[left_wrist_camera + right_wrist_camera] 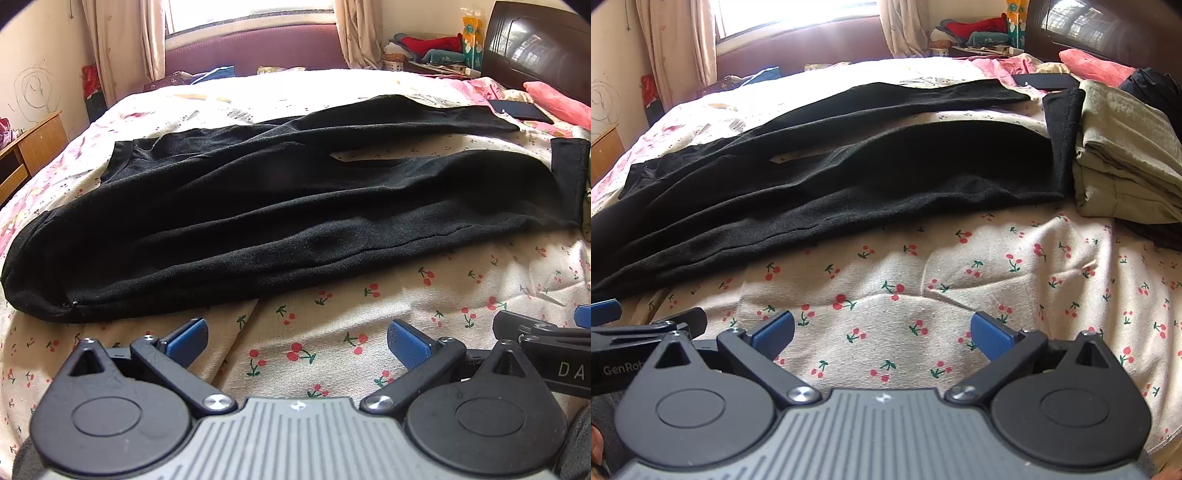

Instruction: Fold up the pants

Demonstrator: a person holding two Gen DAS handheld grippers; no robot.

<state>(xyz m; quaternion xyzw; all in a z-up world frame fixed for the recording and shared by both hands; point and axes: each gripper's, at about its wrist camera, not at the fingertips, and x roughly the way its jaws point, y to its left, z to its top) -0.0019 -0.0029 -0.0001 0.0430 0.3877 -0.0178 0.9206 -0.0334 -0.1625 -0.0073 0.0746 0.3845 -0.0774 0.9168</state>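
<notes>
The left gripper (pixel 297 341) has its jaws spread wide with nothing between them, only the cherry-print bed sheet (pixel 369 295) below. The right gripper (pixel 882 334) stands the same way, jaws fully apart and empty, hovering over bare sheet. The two grippers sit side by side, each showing at the edge of the other's view.

Just beyond both lies a pair of black pants (pixel 258 206), spread flat on the bed with its long axis running left to right across the views. The waistband end points left, the leg cuffs point right. The two legs part towards the right, with a strip of sheet showing between them; the near leg's cuff (pixel 1062 122) touches a folded olive-green garment (pixel 1126 147) at the right. Neither gripper touches the pants. A dark headboard (pixel 535 48) stands at the far right.
</notes>
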